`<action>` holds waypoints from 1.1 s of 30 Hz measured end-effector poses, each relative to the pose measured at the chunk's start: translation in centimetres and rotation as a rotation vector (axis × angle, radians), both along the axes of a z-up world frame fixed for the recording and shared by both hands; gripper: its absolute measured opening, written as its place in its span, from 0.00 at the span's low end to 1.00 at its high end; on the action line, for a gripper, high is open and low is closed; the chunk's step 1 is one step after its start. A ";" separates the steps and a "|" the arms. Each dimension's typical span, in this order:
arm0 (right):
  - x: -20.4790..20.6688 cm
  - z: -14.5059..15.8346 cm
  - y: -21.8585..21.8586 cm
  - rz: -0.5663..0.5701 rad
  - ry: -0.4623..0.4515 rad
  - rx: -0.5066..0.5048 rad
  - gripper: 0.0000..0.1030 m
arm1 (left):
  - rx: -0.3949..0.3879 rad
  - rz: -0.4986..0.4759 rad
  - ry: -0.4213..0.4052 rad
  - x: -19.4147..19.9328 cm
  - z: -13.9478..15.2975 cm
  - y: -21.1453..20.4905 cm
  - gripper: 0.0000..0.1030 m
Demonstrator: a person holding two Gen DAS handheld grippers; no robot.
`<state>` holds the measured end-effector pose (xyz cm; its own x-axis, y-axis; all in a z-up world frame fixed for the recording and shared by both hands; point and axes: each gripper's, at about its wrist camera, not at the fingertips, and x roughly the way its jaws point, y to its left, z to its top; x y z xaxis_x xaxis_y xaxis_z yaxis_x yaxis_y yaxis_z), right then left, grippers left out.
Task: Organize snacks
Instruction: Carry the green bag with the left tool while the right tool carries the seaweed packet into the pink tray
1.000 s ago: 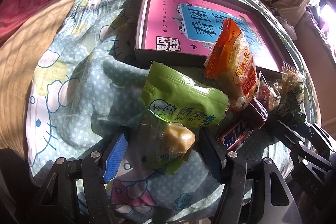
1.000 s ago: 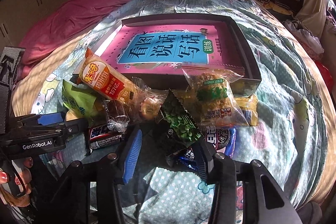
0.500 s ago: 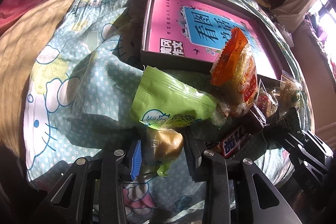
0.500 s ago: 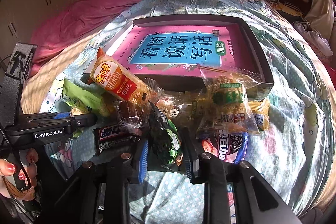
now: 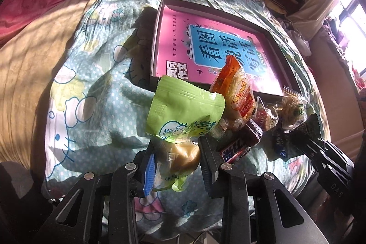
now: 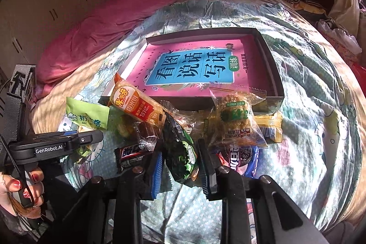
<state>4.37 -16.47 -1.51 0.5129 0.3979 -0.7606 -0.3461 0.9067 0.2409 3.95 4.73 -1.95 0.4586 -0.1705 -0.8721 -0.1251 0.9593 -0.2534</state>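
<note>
- Your left gripper [image 5: 176, 164] pinches the green milk-candy pouch [image 5: 183, 116] by its clear lower end, ready for the box [image 5: 157, 38].
- Your right gripper [image 6: 180, 164] pinches the dark green packet [image 6: 180, 150], its fingers nearly pressed together, clear of the pile on the bed [image 6: 308, 129].

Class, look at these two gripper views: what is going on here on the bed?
A person is sorting snacks with a handheld gripper in each hand. The left gripper is shut on a light green snack pouch; the right gripper is shut on a dark green snack packet. Other snacks, among them an orange rice cake pack, lie in a heap on the quilt before the open box, which holds a pink book but no snacks.
</note>
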 end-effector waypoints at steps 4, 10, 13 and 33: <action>0.4 1.0 -0.3 -0.011 -0.022 0.021 0.27 | 0.008 0.004 -0.026 0.2 1.2 0.1 0.34; 1.2 2.2 -0.4 -0.023 -0.049 0.038 0.27 | 0.016 0.008 -0.038 0.8 1.9 0.3 0.34; 1.6 2.7 -0.7 -0.034 -0.060 0.045 0.27 | 0.024 0.012 -0.046 1.3 2.2 0.4 0.34; 7.4 3.2 -2.8 -0.131 -0.074 0.084 0.27 | 0.058 0.066 -0.076 7.7 3.2 1.5 0.34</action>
